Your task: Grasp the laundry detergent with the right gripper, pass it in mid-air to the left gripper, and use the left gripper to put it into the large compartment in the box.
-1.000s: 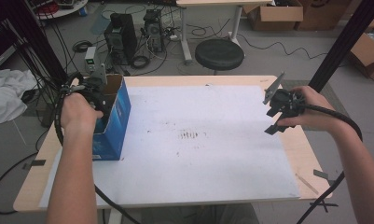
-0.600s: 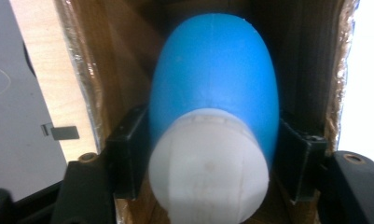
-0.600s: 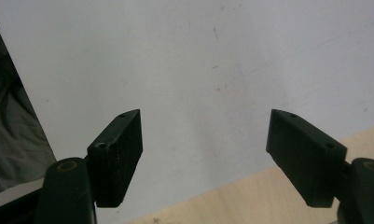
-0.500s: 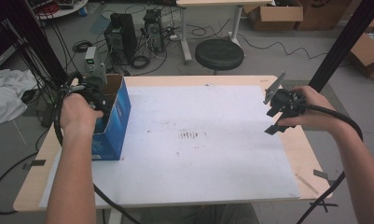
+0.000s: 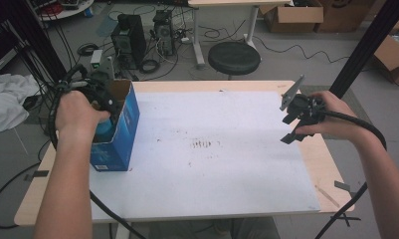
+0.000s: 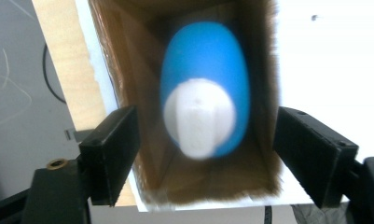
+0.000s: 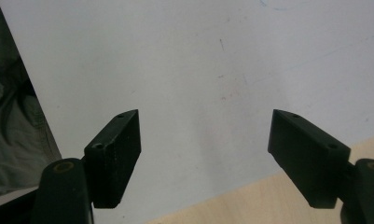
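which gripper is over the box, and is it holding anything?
The left gripper, over the open blue box. Its jaws have just been opening and stand clear of the blue bottle inside. The right gripper hangs open over bare white table.

Each black tool (image 5: 290, 128) has blocky, screw-fastened jaws, brass fittings and a black cable.

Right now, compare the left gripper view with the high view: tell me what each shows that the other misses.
Left gripper view alone: a blue bottle with a white cap, standing inside the box, between the open left claw jaws, untouched. High view alone: the box's blue outside, the right claw held open over the table's right side, the stool. Shared: the open cardboard box, the white table sheet.
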